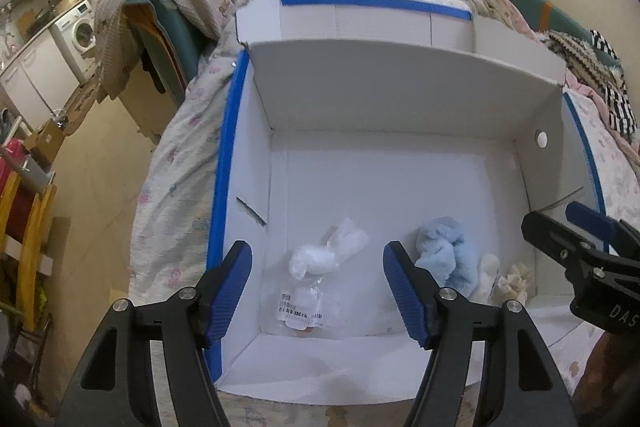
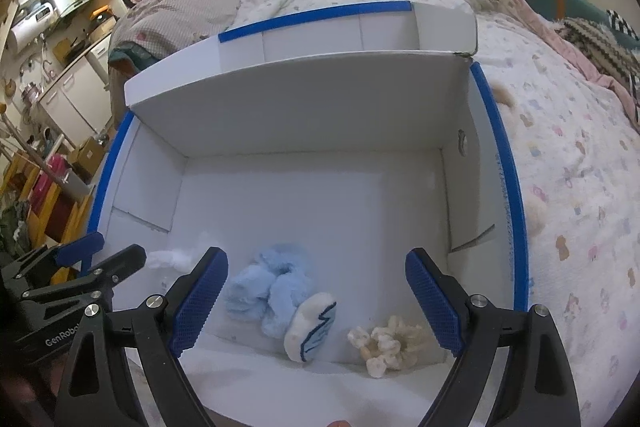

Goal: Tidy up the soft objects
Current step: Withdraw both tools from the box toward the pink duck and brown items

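Left wrist view: the left gripper (image 1: 318, 291) is hovering over the near edge of the white box (image 1: 400, 95), which is sitting on the bed (image 1: 180, 155). Its fingers are spread wide and holding nothing. Going left to right along the box floor: a clear plastic bag with white stuffing (image 1: 320, 259) is lying near the middle, with a labelled flat packet (image 1: 300, 315) just in front of it. Next comes the blue plush item (image 1: 448, 251), then a white slipper-like plush (image 1: 486, 277) touching it, then a cream scrunchie (image 1: 516, 281) close to the right wall. The right gripper (image 1: 576, 227) is showing at the right edge of this view.

Right wrist view: the right gripper (image 2: 316, 303) is hanging over the same box, fingers wide apart and empty, framing the blue plush and the scrunchie (image 2: 386, 345). A tan fluffy item (image 2: 536, 211) is lying outside the box on the bedspread, just beside the right wall; its shape is hard to make out.

Handling judgement: all items are looking light, soft and compressible, nothing fragile. The plush should be taken across its bulkiest fold so the fingers are biting fabric. The bag is likely slippery; pinching the twisted neck seems safer. The scrunchie is best pinched across its ring.
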`<state>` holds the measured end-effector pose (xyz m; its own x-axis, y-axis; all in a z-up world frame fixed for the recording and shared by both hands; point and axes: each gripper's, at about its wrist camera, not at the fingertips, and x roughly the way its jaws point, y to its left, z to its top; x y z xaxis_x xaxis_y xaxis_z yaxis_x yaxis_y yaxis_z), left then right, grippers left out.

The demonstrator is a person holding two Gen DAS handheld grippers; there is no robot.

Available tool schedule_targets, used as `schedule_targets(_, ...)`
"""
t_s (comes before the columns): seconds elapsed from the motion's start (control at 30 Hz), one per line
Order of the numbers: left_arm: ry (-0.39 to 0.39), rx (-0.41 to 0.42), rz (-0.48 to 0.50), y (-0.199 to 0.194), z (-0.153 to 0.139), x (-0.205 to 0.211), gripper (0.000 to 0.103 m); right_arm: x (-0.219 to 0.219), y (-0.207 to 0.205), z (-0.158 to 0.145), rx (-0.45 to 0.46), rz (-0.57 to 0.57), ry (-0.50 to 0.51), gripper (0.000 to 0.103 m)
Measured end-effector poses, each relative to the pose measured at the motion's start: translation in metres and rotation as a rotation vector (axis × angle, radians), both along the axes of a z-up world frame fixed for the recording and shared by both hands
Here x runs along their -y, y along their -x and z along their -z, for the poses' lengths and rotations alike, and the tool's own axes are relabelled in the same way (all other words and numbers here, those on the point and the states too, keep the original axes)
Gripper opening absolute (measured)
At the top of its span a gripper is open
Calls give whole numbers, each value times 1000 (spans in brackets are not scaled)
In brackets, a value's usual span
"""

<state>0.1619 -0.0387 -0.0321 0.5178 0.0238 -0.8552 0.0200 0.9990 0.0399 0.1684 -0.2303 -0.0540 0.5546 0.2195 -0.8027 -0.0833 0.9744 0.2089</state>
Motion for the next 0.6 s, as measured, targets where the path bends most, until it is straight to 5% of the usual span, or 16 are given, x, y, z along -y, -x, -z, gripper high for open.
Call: schedule_targets(0.6, 25, 63, -75, 51, -30, -29, 66, 16, 62, -29, 64, 44, -67, 96)
